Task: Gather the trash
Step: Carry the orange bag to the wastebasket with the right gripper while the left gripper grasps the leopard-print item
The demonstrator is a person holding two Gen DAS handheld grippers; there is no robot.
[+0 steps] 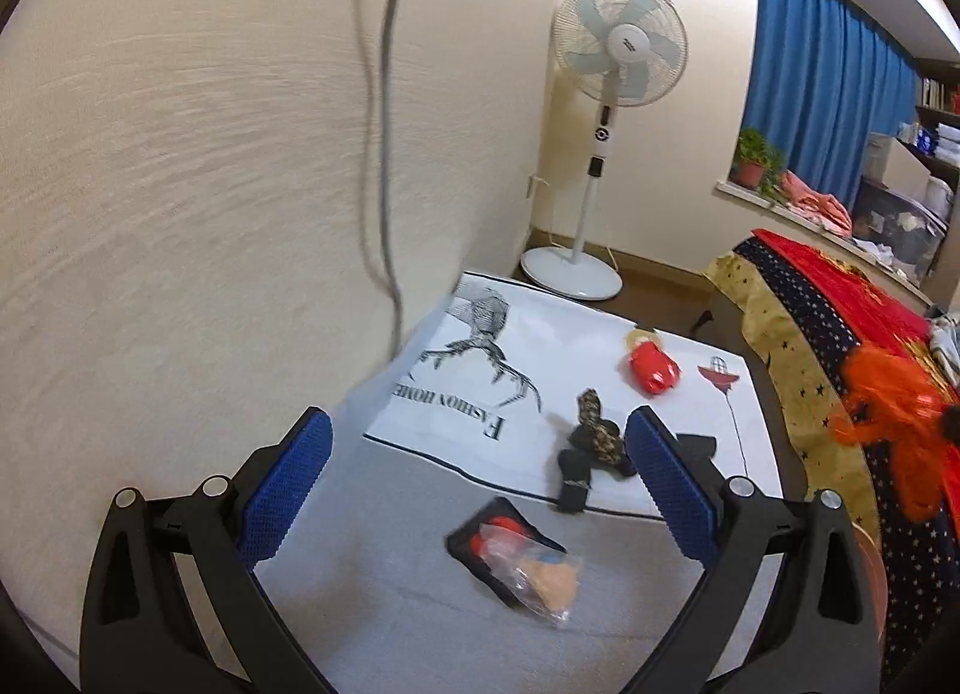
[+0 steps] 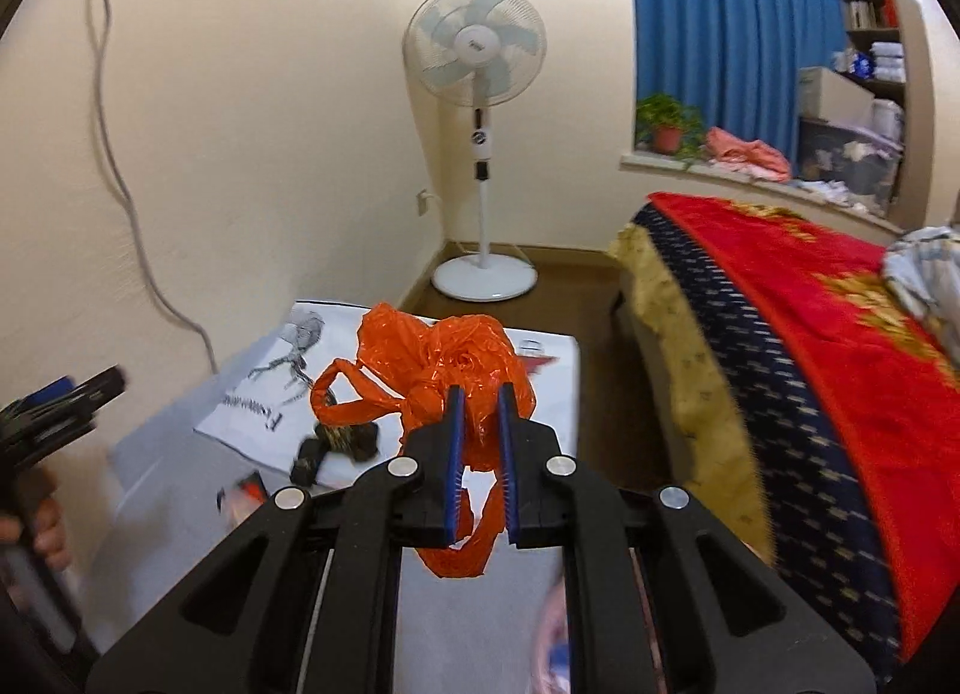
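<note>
Two grippers are in your hands over the white table (image 1: 384,622), and the largest thing ahead of both is the bed (image 2: 810,346) with its red blanket, off to the right of your right gripper (image 2: 480,397). Beyond the table's far end, straight ahead of that gripper, the white standing fan (image 2: 477,57) stands in the corner. Your right gripper is clenched on the orange plastic bag (image 2: 444,358): the blue pads pinch a bunched fold of it, the rest billowing past the fingertips and a strip hanging below them. Your left gripper (image 1: 474,484) is released, its jaws spread wide with nothing between the pads. Ahead of it lies the printed sheet (image 1: 540,334), flat on the table. Just past its right finger sits a dark patterned wrapper (image 1: 591,442) on the sheet's near edge, and farther ahead a small red container (image 1: 654,373). Nearest, below and between its fingers, a clear plastic packet (image 1: 528,565) lies on the bare table
</note>
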